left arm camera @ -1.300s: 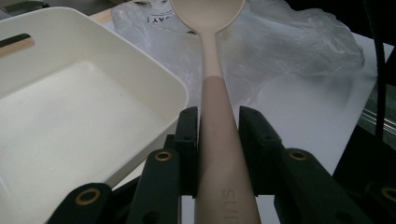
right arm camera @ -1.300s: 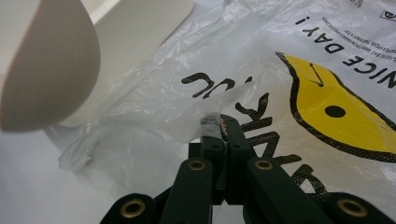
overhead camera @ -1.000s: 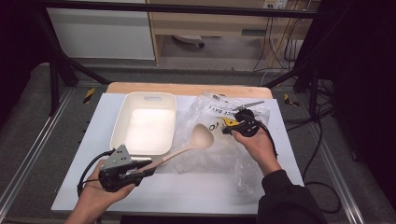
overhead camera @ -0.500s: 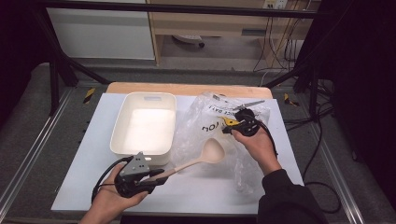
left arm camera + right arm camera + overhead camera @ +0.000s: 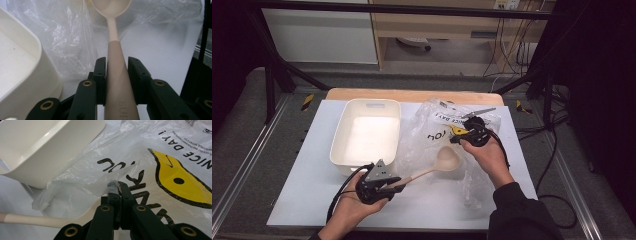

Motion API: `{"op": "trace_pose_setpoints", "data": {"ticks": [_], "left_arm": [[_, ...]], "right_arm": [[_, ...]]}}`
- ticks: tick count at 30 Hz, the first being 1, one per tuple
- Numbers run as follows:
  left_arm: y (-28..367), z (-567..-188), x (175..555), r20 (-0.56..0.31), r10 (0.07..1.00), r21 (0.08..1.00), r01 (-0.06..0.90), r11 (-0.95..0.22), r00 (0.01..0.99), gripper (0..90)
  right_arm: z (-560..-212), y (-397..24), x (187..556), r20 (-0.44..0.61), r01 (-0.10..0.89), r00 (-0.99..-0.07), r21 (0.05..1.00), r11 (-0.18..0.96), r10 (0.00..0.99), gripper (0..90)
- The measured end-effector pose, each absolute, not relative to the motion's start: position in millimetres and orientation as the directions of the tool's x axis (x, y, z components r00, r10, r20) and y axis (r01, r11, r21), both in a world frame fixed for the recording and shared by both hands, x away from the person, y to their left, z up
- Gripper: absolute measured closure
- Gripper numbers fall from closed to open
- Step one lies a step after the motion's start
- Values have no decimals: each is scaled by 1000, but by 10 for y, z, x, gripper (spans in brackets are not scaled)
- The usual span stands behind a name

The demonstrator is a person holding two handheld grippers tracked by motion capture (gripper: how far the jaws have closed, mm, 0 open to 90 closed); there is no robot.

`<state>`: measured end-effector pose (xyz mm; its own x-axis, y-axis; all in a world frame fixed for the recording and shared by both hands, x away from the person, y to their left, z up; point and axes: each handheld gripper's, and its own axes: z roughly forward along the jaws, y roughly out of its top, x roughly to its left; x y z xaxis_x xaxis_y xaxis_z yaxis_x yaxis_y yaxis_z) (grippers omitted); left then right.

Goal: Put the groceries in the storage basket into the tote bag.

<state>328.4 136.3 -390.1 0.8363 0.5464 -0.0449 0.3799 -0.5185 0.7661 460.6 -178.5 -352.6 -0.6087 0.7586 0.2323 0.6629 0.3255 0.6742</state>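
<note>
My left gripper is shut on the thick brown handle of a beige ladle. The ladle's bowl lies over the near part of a clear plastic bag printed with black letters and a yellow smiley. My right gripper is shut on a fold of that bag's film, lifting it a little off the table. The ladle's handle passes under the right gripper. A cream plastic tub stands empty to the left of the bag.
A white sheet covers the wooden table, whose far edge shows beyond it. Metal rails run along both sides. Cables hang off the right side. Bare sheet lies in front of the tub and at the near edge.
My left gripper has moved right and toward the near edge, lower, carrying the ladle; its bowl slid right over the bag. The right gripper has held still on the bag.
</note>
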Motion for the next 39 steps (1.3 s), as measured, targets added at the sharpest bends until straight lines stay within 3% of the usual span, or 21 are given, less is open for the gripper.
{"op": "trace_pose_setpoints", "data": {"ticks": [39], "left_arm": [[1078,-4034,3550,-25,581,772,385,-505,813,691]], "right_arm": [[-3548,-1798,4531,230,652,-624,680,335,747,900]]}}
